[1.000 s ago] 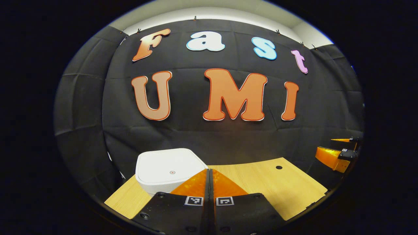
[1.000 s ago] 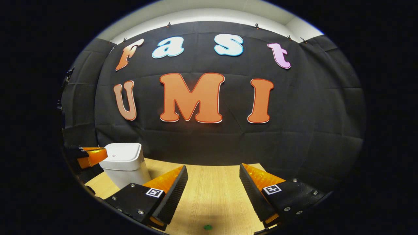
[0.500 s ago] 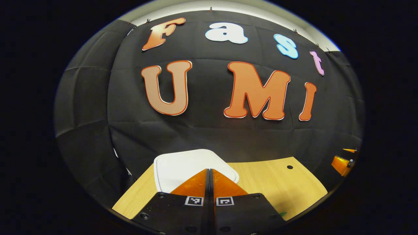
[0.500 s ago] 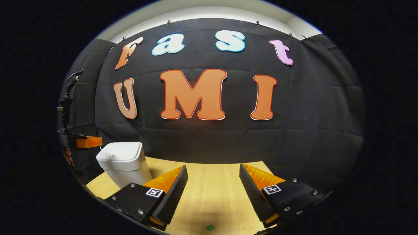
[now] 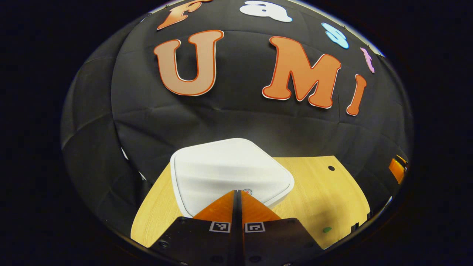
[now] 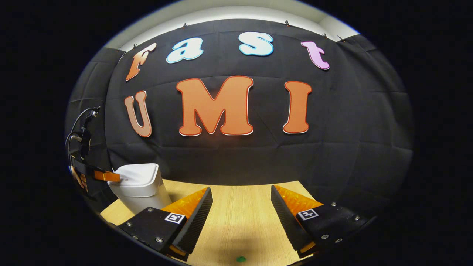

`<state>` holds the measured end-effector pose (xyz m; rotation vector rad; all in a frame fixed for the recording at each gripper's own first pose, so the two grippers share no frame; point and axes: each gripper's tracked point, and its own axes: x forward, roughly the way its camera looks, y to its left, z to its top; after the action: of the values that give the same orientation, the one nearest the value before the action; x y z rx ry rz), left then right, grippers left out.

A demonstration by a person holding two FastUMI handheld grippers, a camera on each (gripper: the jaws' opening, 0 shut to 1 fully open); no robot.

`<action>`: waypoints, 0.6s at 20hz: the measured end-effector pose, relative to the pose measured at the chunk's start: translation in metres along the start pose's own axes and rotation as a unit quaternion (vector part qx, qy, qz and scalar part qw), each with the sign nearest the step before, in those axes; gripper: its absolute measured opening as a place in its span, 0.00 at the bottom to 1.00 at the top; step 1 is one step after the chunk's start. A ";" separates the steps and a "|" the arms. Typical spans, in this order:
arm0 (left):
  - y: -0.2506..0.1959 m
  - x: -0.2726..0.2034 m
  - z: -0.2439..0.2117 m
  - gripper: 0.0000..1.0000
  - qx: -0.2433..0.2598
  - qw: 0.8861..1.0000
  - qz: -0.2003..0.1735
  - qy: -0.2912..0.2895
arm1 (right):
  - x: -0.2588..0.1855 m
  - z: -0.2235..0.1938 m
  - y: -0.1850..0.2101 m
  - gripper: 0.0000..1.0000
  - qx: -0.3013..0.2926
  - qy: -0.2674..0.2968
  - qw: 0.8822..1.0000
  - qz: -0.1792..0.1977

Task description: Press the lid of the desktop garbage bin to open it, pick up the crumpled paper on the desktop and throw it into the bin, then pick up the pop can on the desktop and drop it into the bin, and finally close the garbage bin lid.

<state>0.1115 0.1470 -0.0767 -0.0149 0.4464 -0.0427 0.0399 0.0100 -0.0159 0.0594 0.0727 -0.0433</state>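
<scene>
White bin sat at the desk's left rear corner, lid flat and closed, open wood to its right. Left gripper was pinched closed, tips at the lid's front edge by the button; right gripper gaped wide over bare desk

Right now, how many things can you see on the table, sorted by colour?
White: 1, the bin
Green: 1, a small dot
Total: 2, both on the table
The left gripper, fingers together, is at the bin's lid.
</scene>
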 end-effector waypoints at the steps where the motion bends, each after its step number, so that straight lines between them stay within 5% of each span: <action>1: 0.002 0.000 0.004 0.00 -0.009 1.000 -0.004 -0.006 | 0.001 0.000 0.002 0.95 0.004 0.003 1.000 0.002; 4: 0.003 0.008 0.005 0.00 -0.057 0.998 -0.030 -0.014 | 0.002 -0.003 0.006 0.94 0.000 0.008 1.000 0.008; 8: 0.001 0.007 0.006 0.00 -0.009 1.000 -0.018 -0.022 | 0.004 -0.004 0.007 0.94 -0.008 0.011 1.000 0.010; 11: 0.023 -0.011 0.030 0.00 0.021 0.998 0.041 -0.038 | 0.003 -0.001 0.005 0.95 -0.012 0.006 1.000 0.008; 12: 0.021 -0.025 0.057 0.00 0.015 0.995 0.043 -0.087 | 0.002 0.000 0.002 0.94 -0.016 0.004 1.000 0.004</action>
<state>0.1141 0.1697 -0.0151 0.0301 0.2724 0.0354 0.0419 0.0118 -0.0158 0.0283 0.0815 -0.0340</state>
